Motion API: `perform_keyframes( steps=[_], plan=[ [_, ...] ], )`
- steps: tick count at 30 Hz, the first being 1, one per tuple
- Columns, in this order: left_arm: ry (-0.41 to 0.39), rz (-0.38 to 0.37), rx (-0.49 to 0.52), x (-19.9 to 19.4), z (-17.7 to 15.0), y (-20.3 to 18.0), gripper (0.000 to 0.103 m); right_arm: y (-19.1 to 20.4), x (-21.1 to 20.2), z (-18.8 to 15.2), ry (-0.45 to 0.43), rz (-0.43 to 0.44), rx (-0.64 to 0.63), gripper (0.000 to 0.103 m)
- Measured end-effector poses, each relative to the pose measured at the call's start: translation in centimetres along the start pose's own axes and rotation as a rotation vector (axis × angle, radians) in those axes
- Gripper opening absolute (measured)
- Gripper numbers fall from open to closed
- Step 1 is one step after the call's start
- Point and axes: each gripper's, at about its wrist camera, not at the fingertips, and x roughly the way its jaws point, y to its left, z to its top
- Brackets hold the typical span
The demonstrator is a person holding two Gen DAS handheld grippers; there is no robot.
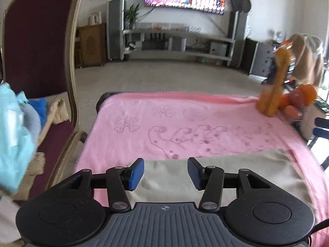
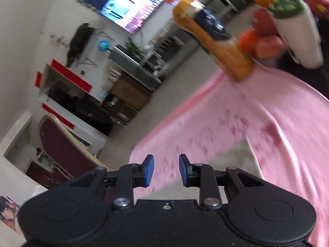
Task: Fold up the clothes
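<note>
Left to right: your left gripper [image 1: 165,174] gapes mid-wide w/ nothing, right gripper [image 2: 166,170] narrow, also empty, so beige garment [image 1: 216,177] on pink cloth [image 1: 185,123] lies ungrabbed—careless swing could topple orange bottle [image 1: 274,82].

Pink cloth [image 1: 205,123] mid-table lies open; toy pile [image 1: 287,100] blocks far-right corner.

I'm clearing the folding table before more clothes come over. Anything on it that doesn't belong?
Yes: a heap of plush toys sits on the far right corner of the pink cloth, unrelated to folding. The beige garment lies flat near the front.
</note>
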Motion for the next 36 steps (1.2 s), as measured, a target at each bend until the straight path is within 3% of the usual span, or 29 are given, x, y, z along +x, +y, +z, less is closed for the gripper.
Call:
perform_keyframes(
  steps=[2, 4, 5, 10, 12, 13, 15, 17, 18, 20, 23, 27, 29, 30, 32, 34, 36],
  plan=[
    [0.059, 0.024, -0.017, 3.4, -0.5, 0.4, 0.035, -1.3, 2.6, 0.4, -0.001, -0.06, -0.009, 0.026],
    [0.117, 0.039, -0.032, 6.0, -1.0, 0.5, 0.02, -2.8, 5.1, 0.6, 0.011, -0.127, -0.011, 0.018],
    [0.146, 0.045, -0.039, 7.1, -1.1, 0.5, 0.021, -3.7, 6.2, 0.7, 0.039, -0.151, -0.004, 0.008],
    [0.146, 0.176, 0.019, 10.8, -1.0, 0.3, 0.023, -6.1, 10.2, 1.6, 0.145, -0.149, 0.024, 0.008],
    [0.172, 0.227, 0.013, 11.9, -1.3, 0.9, 0.036, -7.6, 11.8, 1.3, 0.222, -0.151, 0.095, 0.008],
    [0.169, 0.248, 0.007, 12.0, -1.3, 1.1, 0.041, -8.3, 12.1, 1.1, 0.233, -0.179, 0.109, 0.0],
    [0.151, 0.304, 0.001, 11.7, -1.3, 1.5, 0.041, -9.4, 11.9, 1.5, 0.183, -0.198, 0.135, 0.0],
    [0.117, 0.393, -0.009, 11.1, -0.9, 2.0, 0.035, -9.8, 10.9, 2.0, 0.092, -0.269, 0.137, 0.0],
    [0.101, 0.426, -0.025, 10.8, -0.7, 2.4, 0.034, -9.9, 10.3, 2.3, 0.042, -0.313, 0.135, 0.007],
    [0.097, 0.372, -0.108, 9.9, -0.3, 3.6, 0.029, -9.8, 9.4, 2.7, -0.022, -0.382, 0.117, 0.007],
    [0.095, 0.249, -0.158, 9.2, 0.1, 4.0, 0.029, -9.2, 8.7, 2.8, -0.039, -0.29, 0.155, 0.007],
    [0.133, 0.127, -0.052, 10.1, -0.5, 1.7, 0.033, -7.6, 10.4, 2.3, 0.041, -0.15, 0.12, 0.009],
    [0.147, 0.157, 0.0, 11.0, -0.9, 1.0, 0.039, -7.2, 11.8, 1.6, 0.108, -0.107, 0.104, 0.009],
    [0.15, 0.21, 0.009, 11.5, -1.0, 1.0, 0.039, -7.2, 12.3, 1.4, 0.13, -0.096, 0.103, 0.01],
    [0.153, 0.278, -0.045, 12.1, -1.0, 2.4, 0.044, -7.7, 13.1, 1.1, 0.149, -0.108, 0.109, 0.012],
    [0.156, 0.345, -0.099, 12.7, -0.9, 3.7, 0.045, -9.1, 13.1, 1.4, 0.115, -0.165, 0.147, 0.009],
    [0.156, 0.446, -0.129, 12.5, -0.9, 4.6, 0.037, -10.7, 12.1, 2.1, 0.046, -0.19, 0.25, 0.006]
  ],
)
